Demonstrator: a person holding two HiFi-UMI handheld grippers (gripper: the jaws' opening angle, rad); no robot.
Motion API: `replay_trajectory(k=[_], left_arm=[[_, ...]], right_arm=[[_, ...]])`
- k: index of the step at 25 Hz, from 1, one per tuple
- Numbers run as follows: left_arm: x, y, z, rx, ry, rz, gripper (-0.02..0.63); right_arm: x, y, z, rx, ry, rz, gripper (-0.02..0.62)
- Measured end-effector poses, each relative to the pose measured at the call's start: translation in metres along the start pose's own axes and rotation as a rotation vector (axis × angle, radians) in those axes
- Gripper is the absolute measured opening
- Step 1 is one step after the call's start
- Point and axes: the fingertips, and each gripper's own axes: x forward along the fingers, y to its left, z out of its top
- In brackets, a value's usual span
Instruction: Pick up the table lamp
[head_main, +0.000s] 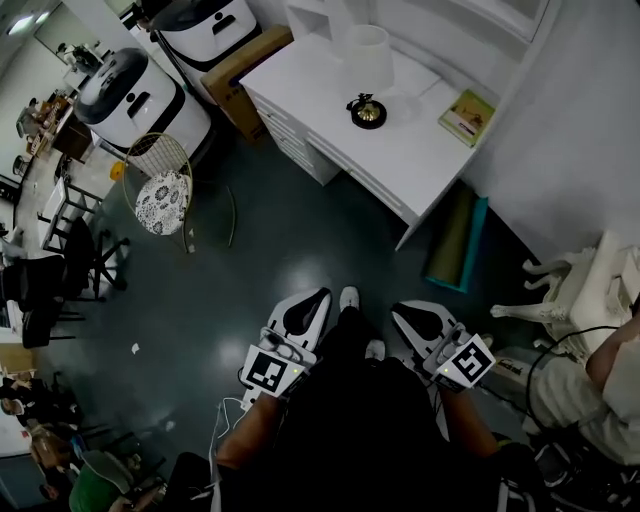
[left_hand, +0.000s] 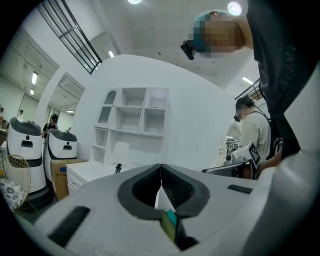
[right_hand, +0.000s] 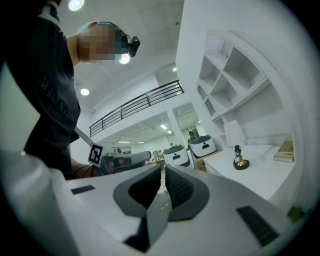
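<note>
Lamp: I saw the table lamp (head_main: 367, 80) upright on the white desk (head_main: 405, 160) at 12 o'clock, well apart from both grippers. It had a tapered white shade, a thin stem and a round dark base with a brassy centre.
Desk: flat matte top, straight edges, drawers along the front. A green-covered book (head_main: 466, 117) lay at 3 o'clock of the lamp.
Left gripper (head_main: 305, 312): I held it low by my body, pointed at 12. Jaws were clenched tip to tip, ribbed black pads, nothing between.
Right gripper (head_main: 422, 320): same low pose. Jaws were closed to a thin slit, empty.
Room: dark glossy floor lay open between the grippers and the desk edge. A wire chair (head_main: 160, 185) stood at 10 o'clock, a white chair (head_main: 570, 290) at 3.
</note>
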Motion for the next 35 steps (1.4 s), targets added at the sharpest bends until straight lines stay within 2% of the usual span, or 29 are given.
replay_trajectory(k=[3,6,9,14,18,29,35], left_arm=[[0.019,0.025,0.000,-0.018,0.001,-0.006,0.018],[0.034,0.052,-0.001,-0.026,0.017,-0.012,0.018],[0.049,0.082,0.003,-0.030,0.021,-0.017,0.018],[0.068,0.124,0.008,-0.038,0.019,-0.038,0.018],[0.078,0.150,0.007,-0.036,0.024,-0.064,0.018],[0.107,0.174,0.014,-0.046,0.000,-0.103,0.018],[0.121,0.191,0.015,-0.028,0.000,-0.078,0.018]], right_arm=[[0.024,-0.024,0.010,-0.012,-0.003,-0.015,0.046],[0.045,-0.049,0.026,0.003,-0.052,-0.074,0.044],[0.069,-0.073,0.029,0.013,-0.016,-0.099,0.045],[0.109,-0.098,0.037,-0.007,-0.005,-0.125,0.046],[0.127,-0.114,0.038,-0.018,0.002,-0.177,0.046],[0.137,-0.141,0.036,-0.036,0.033,-0.243,0.046],[0.158,-0.163,0.037,-0.041,0.025,-0.198,0.044]])
